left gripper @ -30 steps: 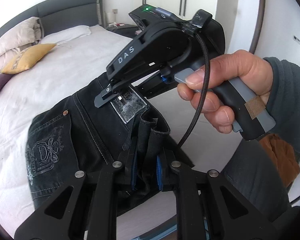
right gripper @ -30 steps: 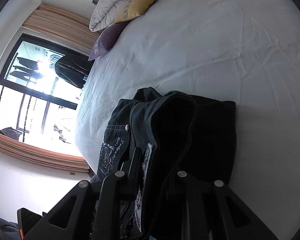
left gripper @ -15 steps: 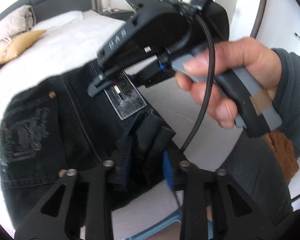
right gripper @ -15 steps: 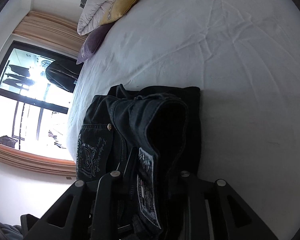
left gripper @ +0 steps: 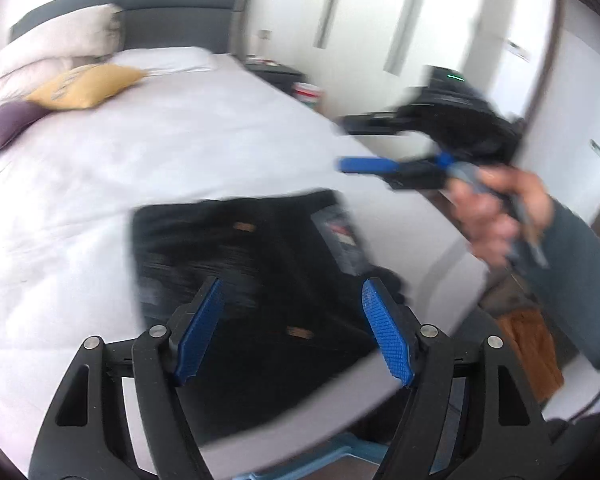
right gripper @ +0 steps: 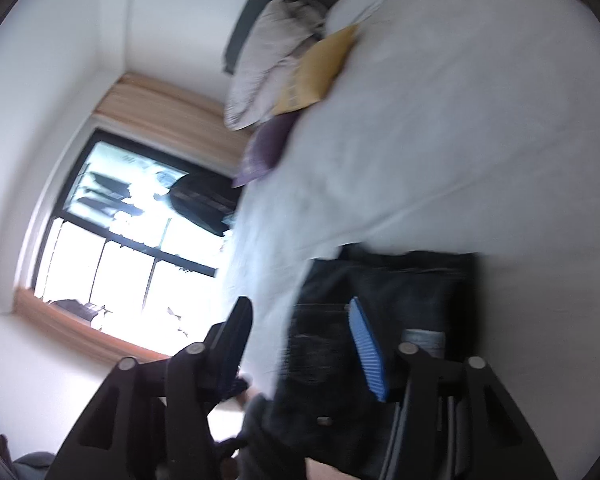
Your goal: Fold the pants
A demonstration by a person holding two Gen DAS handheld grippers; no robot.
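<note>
Change since earlier frame: both grippers have let go of the pants [left gripper: 252, 280]; 1 second ago each was clamped on dark denim, and now both have pulled back clear of it.
Left gripper [left gripper: 292, 320]: jaws have just been opening; blue pads spread wide, nothing between them, the cloth lying beyond and below.
Right gripper [left gripper: 344, 148]: jaws have just been opening; spread apart with empty air between the 2 fingers, held in the person's hand [left gripper: 496, 216] above the bed's right edge.
Pants position: folded dark bundle lying flat on the white bed [left gripper: 160, 152], at the near right corner, well apart from the pillows [left gripper: 80, 84] at the far end.
Bearing from left gripper: straight ahead and down.
Bearing from right gripper: below and to the left; in the right wrist view the pants [right gripper: 392, 304] lie behind the right gripper [right gripper: 300, 336].
Long axis: appears to run left to right across the bed; blur prevents certainty.
Nearer gripper: left, judged from the left wrist view.
Task status: folding looks complete or nearly so.
</note>
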